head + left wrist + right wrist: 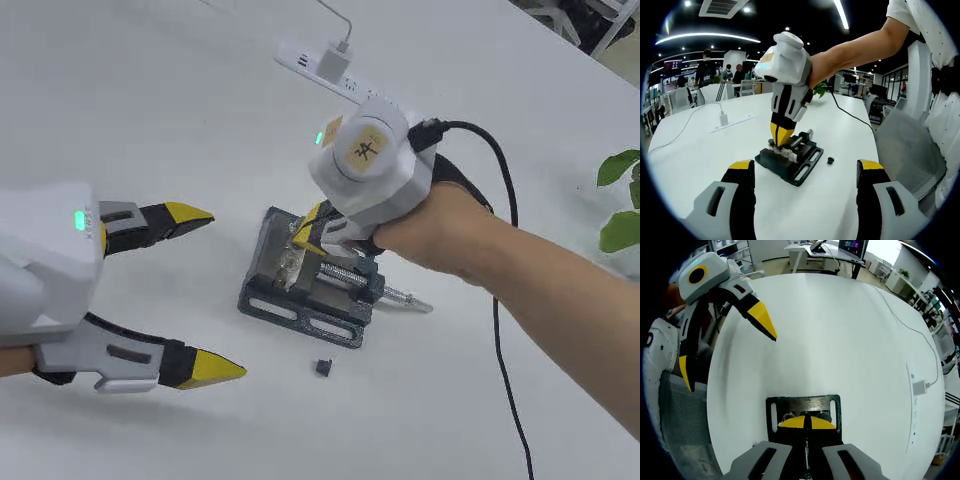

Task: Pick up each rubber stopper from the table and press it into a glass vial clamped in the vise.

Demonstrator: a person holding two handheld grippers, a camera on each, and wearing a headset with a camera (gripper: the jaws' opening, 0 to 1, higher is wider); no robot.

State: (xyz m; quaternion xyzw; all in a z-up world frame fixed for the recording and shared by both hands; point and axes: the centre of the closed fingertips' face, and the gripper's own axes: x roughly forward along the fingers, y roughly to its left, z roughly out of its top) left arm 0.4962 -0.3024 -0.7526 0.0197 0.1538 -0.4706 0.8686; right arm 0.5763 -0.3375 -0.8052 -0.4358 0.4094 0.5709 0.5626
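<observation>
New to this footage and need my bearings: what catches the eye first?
The right gripper, jaws together, points down into the dark vise at mid-table. The left gripper hovers wide open beside it on the person's left, and one black rubber stopper lies loose on the table near the vise.

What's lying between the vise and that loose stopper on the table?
Nothing; in the head view just bare white table separates the vise from the stopper.

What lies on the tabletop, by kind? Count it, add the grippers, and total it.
Grippers: 2, the left gripper and the right gripper
Vise: 1
Loose rubber stopper: 1
Power strip: 1
Charger plugged into it: 1
Total: 6
</observation>
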